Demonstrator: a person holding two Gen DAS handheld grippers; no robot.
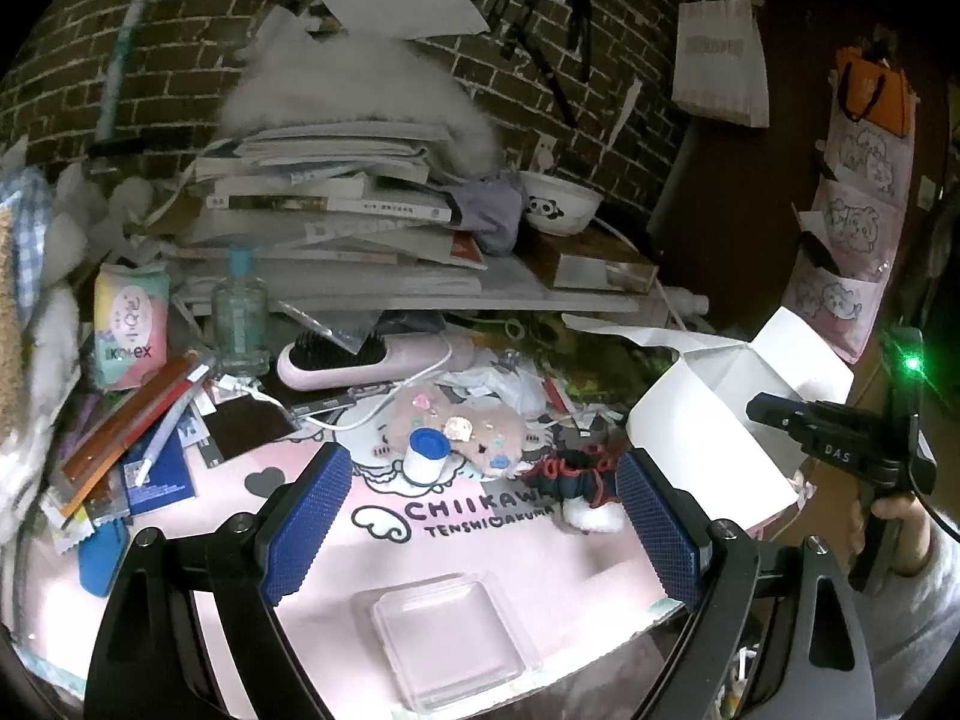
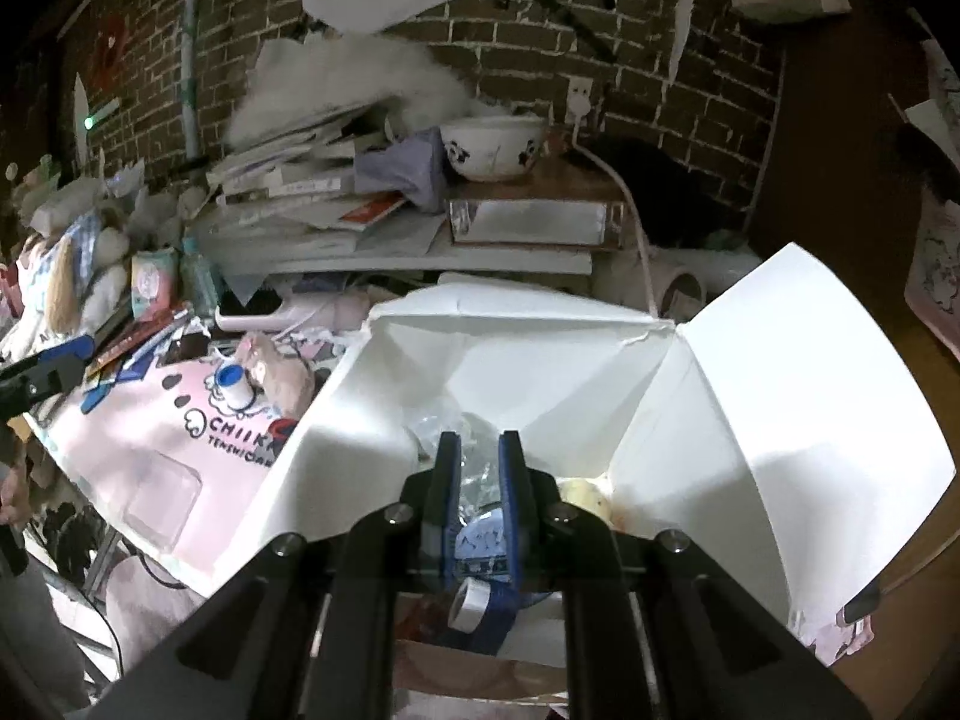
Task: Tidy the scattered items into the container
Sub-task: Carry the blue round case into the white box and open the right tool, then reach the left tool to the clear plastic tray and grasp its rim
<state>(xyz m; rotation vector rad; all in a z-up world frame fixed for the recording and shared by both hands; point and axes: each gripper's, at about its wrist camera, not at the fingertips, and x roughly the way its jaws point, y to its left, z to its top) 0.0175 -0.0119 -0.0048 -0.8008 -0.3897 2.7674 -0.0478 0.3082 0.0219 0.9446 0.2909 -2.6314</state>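
My right gripper (image 2: 480,456), fingers nearly closed on clear crumpled plastic (image 2: 474,468), is delivering into the white box (image 2: 750,372). My left gripper (image 1: 483,516), wide open and empty, is hovering; next target, I judge, the blue-capped tube (image 1: 425,455).

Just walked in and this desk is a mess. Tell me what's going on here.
A person is tidying desk clutter into a white box, with tongs in each hand. The right tongs are over the open box, nearly closed on crinkled clear plastic; other items already lie inside. The left tongs hang open and empty above the pink mat, facing a blue-capped white bottle and a plush toy.
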